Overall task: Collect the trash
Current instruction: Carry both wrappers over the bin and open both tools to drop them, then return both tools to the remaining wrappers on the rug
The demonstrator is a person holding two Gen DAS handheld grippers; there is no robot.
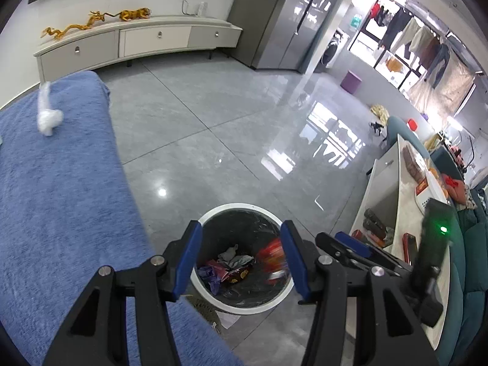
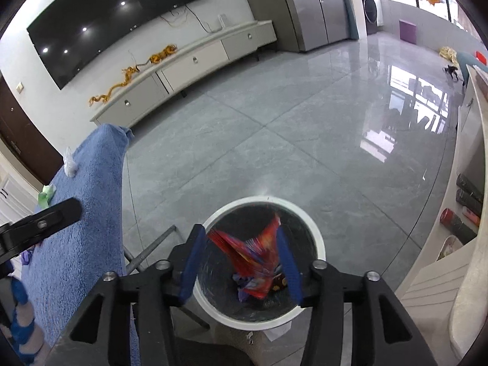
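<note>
A round bin with a white rim [image 1: 213, 293] and a dark liner stands on the floor below both grippers; several crumpled wrappers [image 1: 235, 263] lie in it. My left gripper [image 1: 241, 226] hangs open over the bin with nothing between its fingers. My right gripper [image 2: 239, 232] is open above the bin rim [image 2: 317, 239]. A red wrapper [image 2: 250, 254], motion-blurred, sits loose between its blue pads, inside the bin mouth. That wrapper [image 1: 271, 254] also shows blurred in the left wrist view. A white crumpled plastic piece [image 1: 47, 117] lies on the blue cloth [image 1: 61, 198].
The blue cloth-covered surface [image 2: 85, 213] runs along the left, with a green scrap [image 2: 45, 193] beside the white plastic [image 2: 69, 162]. A white low table [image 1: 390, 189] with boxes and cans stands right, a teal sofa [image 1: 469, 262] behind it. Shiny grey floor lies ahead.
</note>
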